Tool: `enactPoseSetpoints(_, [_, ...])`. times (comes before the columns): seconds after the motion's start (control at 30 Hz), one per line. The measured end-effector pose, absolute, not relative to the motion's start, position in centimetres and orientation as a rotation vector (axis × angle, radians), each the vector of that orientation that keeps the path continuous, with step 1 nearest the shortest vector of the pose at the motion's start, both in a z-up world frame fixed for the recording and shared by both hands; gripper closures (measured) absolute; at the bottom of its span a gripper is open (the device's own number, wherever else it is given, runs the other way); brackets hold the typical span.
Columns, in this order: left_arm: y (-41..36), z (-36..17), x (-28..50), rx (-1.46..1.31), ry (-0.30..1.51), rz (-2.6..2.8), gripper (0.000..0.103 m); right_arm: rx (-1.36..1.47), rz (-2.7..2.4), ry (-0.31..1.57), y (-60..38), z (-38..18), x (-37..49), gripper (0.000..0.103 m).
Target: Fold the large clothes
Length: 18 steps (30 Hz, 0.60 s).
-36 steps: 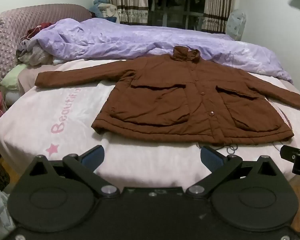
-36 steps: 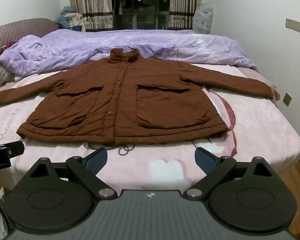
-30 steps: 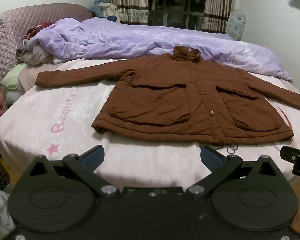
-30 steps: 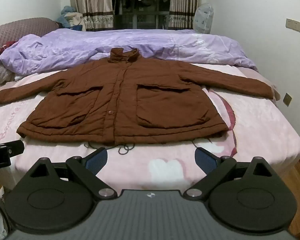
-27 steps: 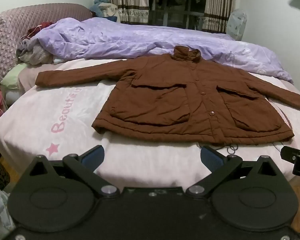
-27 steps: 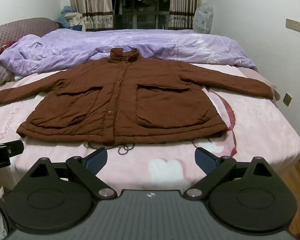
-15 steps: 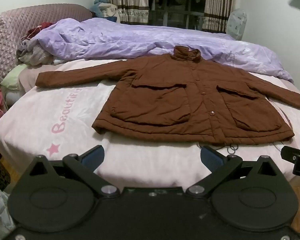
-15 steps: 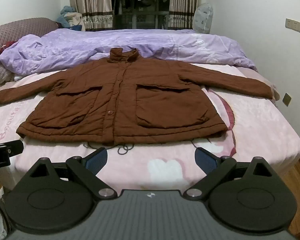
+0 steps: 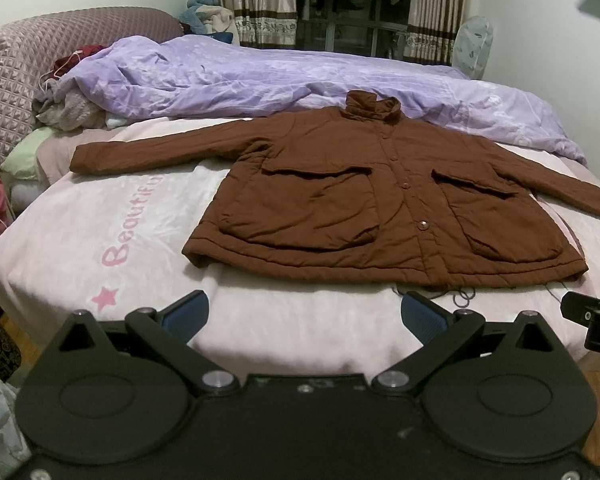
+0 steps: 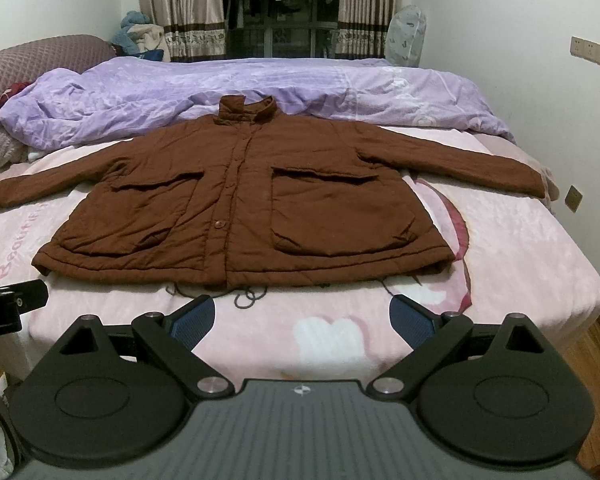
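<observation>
A brown padded jacket lies flat and face up on the pink bed sheet, buttoned, with both sleeves spread out sideways and the collar toward the far side. Its hem drawstring trails over the sheet near the front. My left gripper hovers open in front of the hem, short of the bed's near edge. My right gripper is also open, just in front of the hem's middle. Neither touches the jacket.
A crumpled purple duvet lies across the far half of the bed. A quilted headboard and a clothes pile stand at the left. A white wall runs along the right; wooden floor shows beside the bed.
</observation>
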<state>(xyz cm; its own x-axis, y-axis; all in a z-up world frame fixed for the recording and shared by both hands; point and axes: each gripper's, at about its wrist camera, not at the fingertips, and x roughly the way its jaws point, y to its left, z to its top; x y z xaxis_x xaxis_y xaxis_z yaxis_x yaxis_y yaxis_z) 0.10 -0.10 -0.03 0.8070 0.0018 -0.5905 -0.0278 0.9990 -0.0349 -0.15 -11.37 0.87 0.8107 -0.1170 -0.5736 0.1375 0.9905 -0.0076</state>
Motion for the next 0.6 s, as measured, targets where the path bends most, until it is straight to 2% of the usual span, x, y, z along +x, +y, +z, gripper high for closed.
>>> enactPoseSetpoints(0.6, [-0.14,-0.18,0.13,-0.045,0.635,0.013,0.0,0.034,-0.137,0.612,-11.49,0.66,-0.13,0.0])
